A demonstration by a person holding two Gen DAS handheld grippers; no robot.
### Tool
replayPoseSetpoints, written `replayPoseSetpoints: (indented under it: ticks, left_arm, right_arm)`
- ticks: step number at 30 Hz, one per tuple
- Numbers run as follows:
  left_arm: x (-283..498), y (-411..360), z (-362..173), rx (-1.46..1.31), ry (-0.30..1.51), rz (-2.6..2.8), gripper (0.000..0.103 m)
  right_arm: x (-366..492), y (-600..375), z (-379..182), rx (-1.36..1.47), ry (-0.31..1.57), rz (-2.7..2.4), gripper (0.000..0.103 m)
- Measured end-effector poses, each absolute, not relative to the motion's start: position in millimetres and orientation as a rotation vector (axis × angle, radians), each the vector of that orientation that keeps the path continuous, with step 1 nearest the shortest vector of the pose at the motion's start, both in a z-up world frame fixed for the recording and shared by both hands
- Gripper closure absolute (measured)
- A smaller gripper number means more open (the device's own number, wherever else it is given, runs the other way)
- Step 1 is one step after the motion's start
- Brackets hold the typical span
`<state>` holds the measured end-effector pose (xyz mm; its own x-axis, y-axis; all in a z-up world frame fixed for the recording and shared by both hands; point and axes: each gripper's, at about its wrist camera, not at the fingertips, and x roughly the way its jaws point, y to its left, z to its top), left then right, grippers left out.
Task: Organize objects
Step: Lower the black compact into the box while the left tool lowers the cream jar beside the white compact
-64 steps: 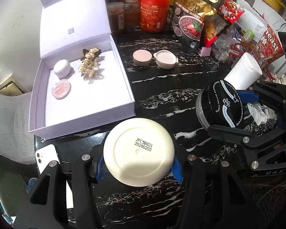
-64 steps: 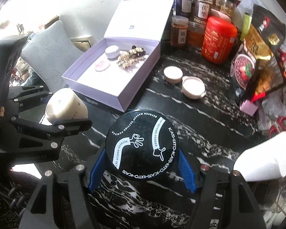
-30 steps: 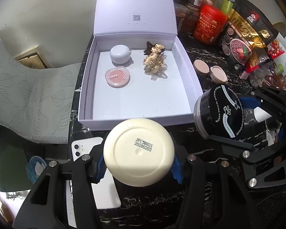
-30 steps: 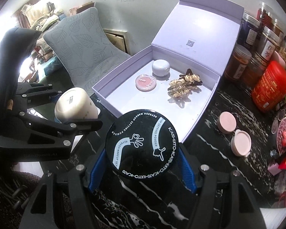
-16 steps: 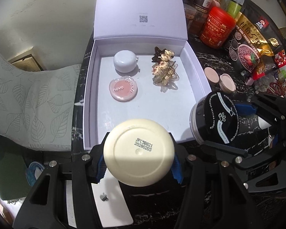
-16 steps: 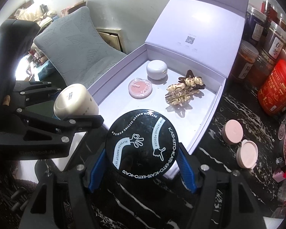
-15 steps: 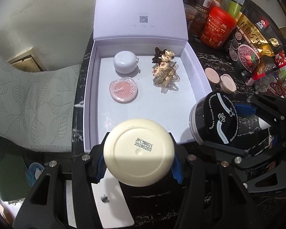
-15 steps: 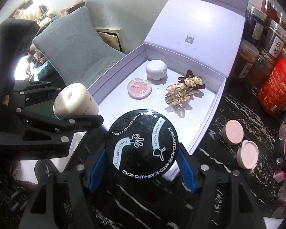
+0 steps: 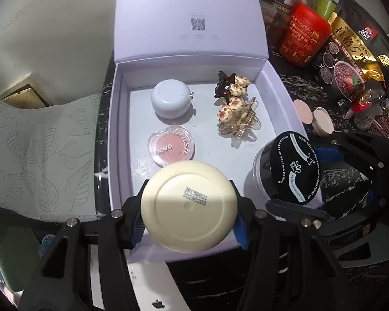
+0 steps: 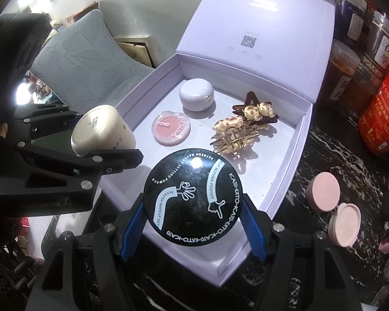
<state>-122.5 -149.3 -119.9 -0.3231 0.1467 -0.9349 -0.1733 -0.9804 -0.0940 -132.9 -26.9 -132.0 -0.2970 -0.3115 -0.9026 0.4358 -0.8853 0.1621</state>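
Ahead of both your claws and partly beneath them lies the open lilac box [image 9: 122, 140], its lid standing up at the far side on the black marbled table [image 10: 324, 160]. Your right gripper [image 10: 194, 220] is clamped on the black powder jar [image 10: 193, 197], its blue pads pressing both sides, and the jar hangs over the box's near right corner. Your left gripper [image 9: 189, 223] is closed on the cream jar [image 9: 189, 207], base towards the camera, over the box's near edge and left of the black jar. Just beyond the cream jar, on the box floor, lies the pink blush compact [image 9: 171, 145], and further ahead the white round case [image 9: 171, 101]. Ahead of the black jar, right of those two, lie the hair clips [image 9: 236, 108]. Outside the box, to the right of your right claw, two small pink pots [image 10: 334, 210] sit side by side on the table.
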Motion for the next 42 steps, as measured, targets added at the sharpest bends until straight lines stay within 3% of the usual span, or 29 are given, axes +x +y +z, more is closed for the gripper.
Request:
replayPoseSetpoints:
  ticks: [42]
  left_arm:
    - [-185, -153, -159, -1.709, 0.113, 2.365, 0.05]
  right_arm:
    - [-180, -39, -171, 1.535, 0.195, -2.178, 0.033]
